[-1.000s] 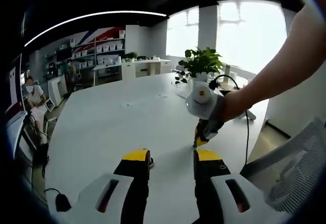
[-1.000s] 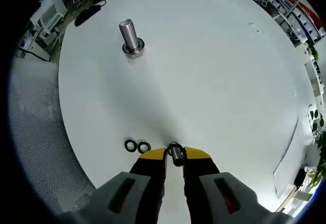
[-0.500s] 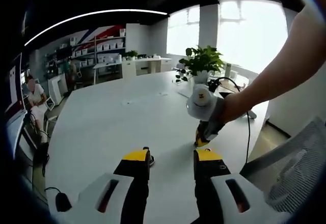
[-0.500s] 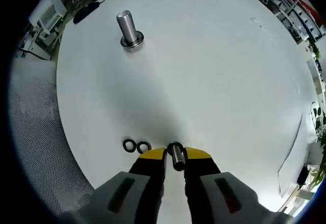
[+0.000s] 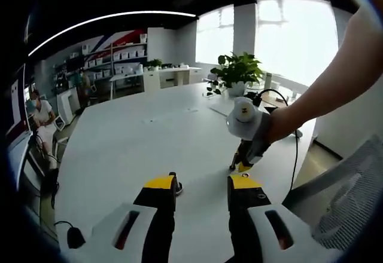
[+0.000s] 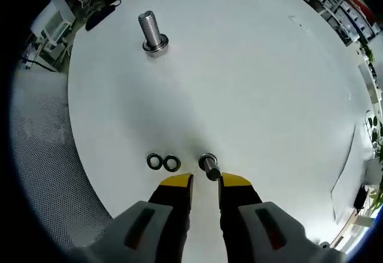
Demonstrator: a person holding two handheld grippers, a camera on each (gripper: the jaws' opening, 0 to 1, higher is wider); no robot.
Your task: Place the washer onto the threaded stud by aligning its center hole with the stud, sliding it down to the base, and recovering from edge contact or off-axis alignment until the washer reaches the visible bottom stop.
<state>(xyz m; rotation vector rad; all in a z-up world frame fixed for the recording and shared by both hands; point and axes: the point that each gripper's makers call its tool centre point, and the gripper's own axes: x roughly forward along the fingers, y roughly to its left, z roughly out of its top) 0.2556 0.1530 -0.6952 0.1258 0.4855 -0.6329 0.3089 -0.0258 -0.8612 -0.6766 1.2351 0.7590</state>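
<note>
Just ahead of the right gripper (image 6: 205,181)'s narrow empty jaws stands a threaded steel stud (image 6: 208,166)

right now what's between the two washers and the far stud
Nothing: in the right gripper view, bare white table runs from the two washers up to the far stud.

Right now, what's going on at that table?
A person holds a tool in each hand over a white table. The right tool is open just short of a small upright stud, with two loose washers lying beside it. A bigger stud stands farther off. The left tool is open, holding nothing.
</note>
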